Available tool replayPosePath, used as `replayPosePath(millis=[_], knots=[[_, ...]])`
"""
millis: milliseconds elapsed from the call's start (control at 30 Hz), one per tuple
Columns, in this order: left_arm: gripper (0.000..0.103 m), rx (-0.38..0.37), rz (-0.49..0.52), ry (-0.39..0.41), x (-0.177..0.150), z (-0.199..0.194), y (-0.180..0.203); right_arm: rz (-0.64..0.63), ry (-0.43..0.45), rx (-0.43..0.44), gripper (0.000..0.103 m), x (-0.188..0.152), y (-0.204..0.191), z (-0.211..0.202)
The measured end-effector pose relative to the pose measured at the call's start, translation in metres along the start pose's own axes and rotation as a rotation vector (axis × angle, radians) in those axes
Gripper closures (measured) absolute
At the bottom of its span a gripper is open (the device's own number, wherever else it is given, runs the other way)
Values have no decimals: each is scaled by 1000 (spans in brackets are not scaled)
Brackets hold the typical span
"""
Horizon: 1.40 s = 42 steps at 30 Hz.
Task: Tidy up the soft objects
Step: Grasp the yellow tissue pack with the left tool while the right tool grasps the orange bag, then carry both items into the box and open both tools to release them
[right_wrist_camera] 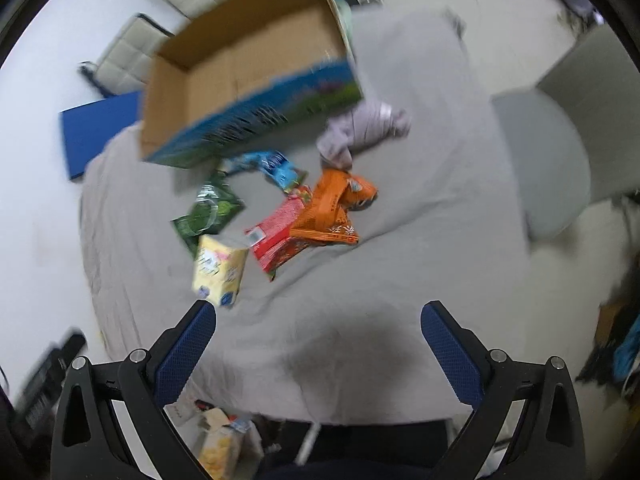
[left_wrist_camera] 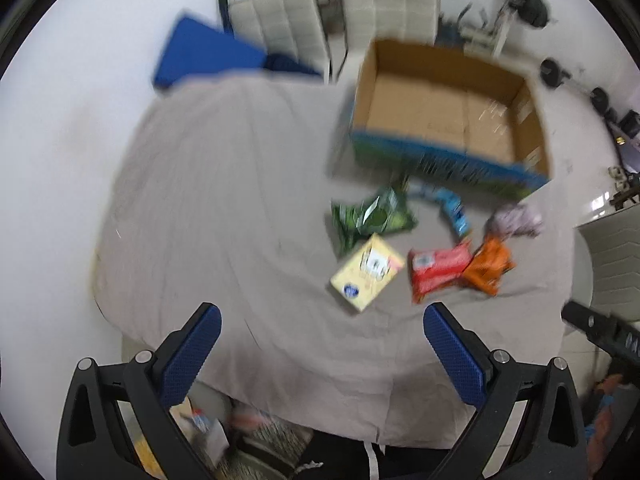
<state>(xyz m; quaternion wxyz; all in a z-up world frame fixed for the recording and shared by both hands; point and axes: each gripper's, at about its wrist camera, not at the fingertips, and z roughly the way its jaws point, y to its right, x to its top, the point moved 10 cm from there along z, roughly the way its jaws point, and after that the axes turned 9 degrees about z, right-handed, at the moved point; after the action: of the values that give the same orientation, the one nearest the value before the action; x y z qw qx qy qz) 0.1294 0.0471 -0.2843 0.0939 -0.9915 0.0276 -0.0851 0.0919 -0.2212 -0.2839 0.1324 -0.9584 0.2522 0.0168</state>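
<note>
On a table draped in grey cloth lies a cluster of soft packets: a green bag, a yellow pack, a red packet, an orange bag, a light-blue packet and a bundle of pale lilac cloth. Behind them an open cardboard box shows a bare bottom. My left gripper and right gripper hover open above the table's near edge, holding nothing.
Padded cream chairs stand behind the table, with a blue mat at the far left. Another chair is to the right. Bags and clutter lie on the floor below the near edge.
</note>
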Motion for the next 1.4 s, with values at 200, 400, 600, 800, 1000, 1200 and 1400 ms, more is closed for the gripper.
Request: replayPosePath(millis=[200,400,600,800,1000,1200,1400], knots=[[0,-14,107,-122,-3,98,18,69,-85,-57,0,32,-3,91],[0,-81,287,-189,18,170,50,77,-138,-87,9,52,-23,145],[23,-166,450,-335,4,235,79,54,-166,-128,43,48,-22,166],[33,-302,184,-363,0,235,65,-51,-190,-209,44,21,4,172],[33,-325,123,-419,-18,257,65,-46,-181,-214,41,11,11,193],[39,-272,141,-338,-18,235,60,-23,-147,-243,52,0,22,216],[43,-247,162,-213,-7,159,52,-63,-108,-179,54,-21,0,195]])
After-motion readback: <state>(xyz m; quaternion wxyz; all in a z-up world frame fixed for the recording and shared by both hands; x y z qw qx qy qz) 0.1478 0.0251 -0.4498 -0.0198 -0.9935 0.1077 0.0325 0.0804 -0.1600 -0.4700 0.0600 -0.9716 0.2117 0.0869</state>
